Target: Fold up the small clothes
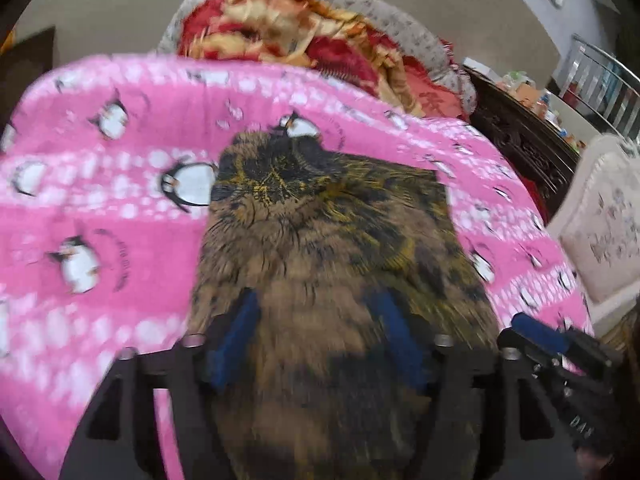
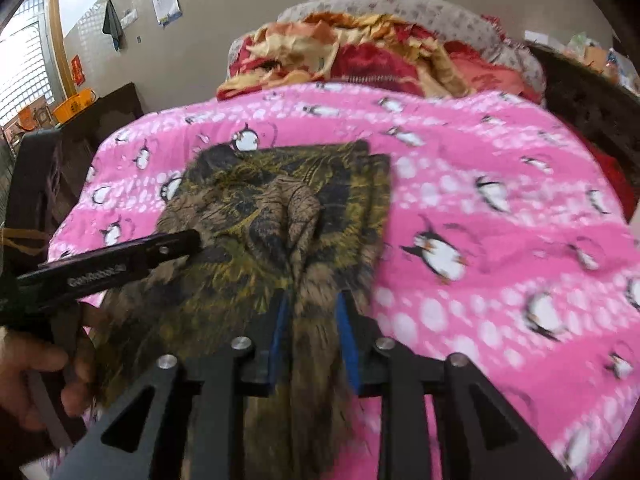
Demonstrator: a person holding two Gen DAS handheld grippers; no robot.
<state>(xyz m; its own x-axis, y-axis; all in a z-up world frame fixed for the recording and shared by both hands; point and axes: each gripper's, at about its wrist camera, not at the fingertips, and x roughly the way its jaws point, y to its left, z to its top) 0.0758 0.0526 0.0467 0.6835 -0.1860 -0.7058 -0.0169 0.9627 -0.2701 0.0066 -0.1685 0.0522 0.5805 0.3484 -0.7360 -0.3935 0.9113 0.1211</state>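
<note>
The brown patterned garment [image 2: 280,216], thin, limp and light, lies half-folded on the pink bed blanket [image 2: 480,184], running between both sets of jaws, which stand parted and seemingly unpinched, so its near hem offers the best hold

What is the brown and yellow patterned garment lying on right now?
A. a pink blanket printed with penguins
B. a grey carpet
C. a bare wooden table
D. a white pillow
A: the brown and yellow garment lies spread on the pink penguin blanket, whose pink shows around its far edges in both wrist views.
</note>
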